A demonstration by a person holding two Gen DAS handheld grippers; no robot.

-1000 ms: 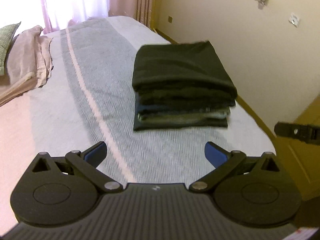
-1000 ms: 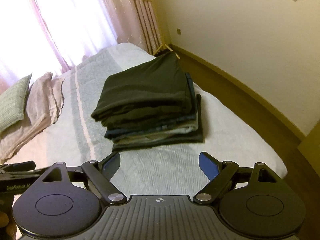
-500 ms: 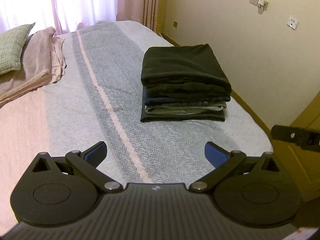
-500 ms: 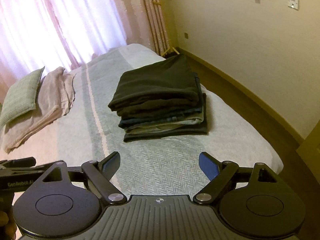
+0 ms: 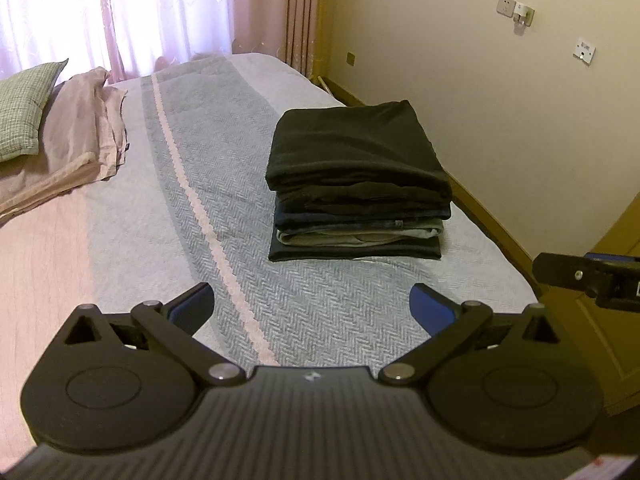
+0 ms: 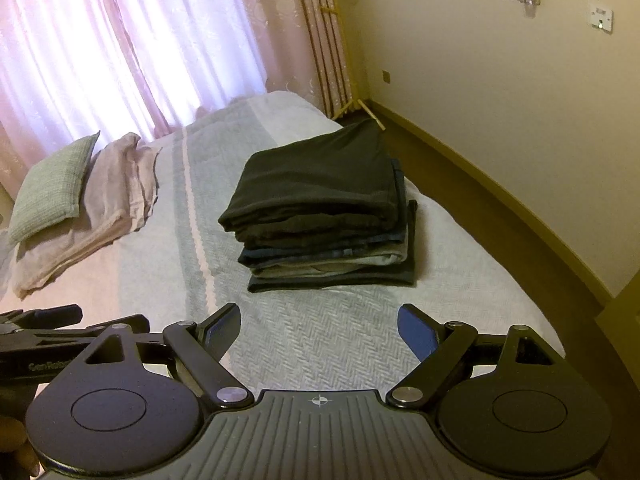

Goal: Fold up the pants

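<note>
**Bedroom: folded pants stack, both tools idle**

Item 1. Stack of folded pants (image 5: pixel 356 184) (image 6: pixel 324 216), dark cloth, black pair on top, with navy, grey and black layers showing at the near edge. It lies on the right half of the bed, near the wall-side edge. How many pairs it holds cannot be counted; the far side is hidden from both views.

Item 2. Bed with grey herringbone cover (image 5: pixel 304 312) (image 6: pixel 320 336), one pale pink stripe running lengthwise left of the stack. The foot end is cut off behind the tool bodies.

Item 3. Left hand-held gripper (image 5: pixel 312 308), black frame with blue pads, jaws spread wide, nothing between them, hovering over the cover well short of the stack.

Item 4. Right hand-held gripper (image 6: pixel 320 328), same make, jaws likewise spread and empty. In the left view only a black end of it shows at the right margin.

Item 5. Folded pale pink bedding (image 5: pixel 76 148) (image 6: pixel 92 216) with a green checked cushion (image 5: pixel 24 108) (image 6: pixel 52 188) on top, far left, partly cropped.

Item 6. Fingers (image 6: pixel 20 452), lower left corner, mostly cut off.
</note>
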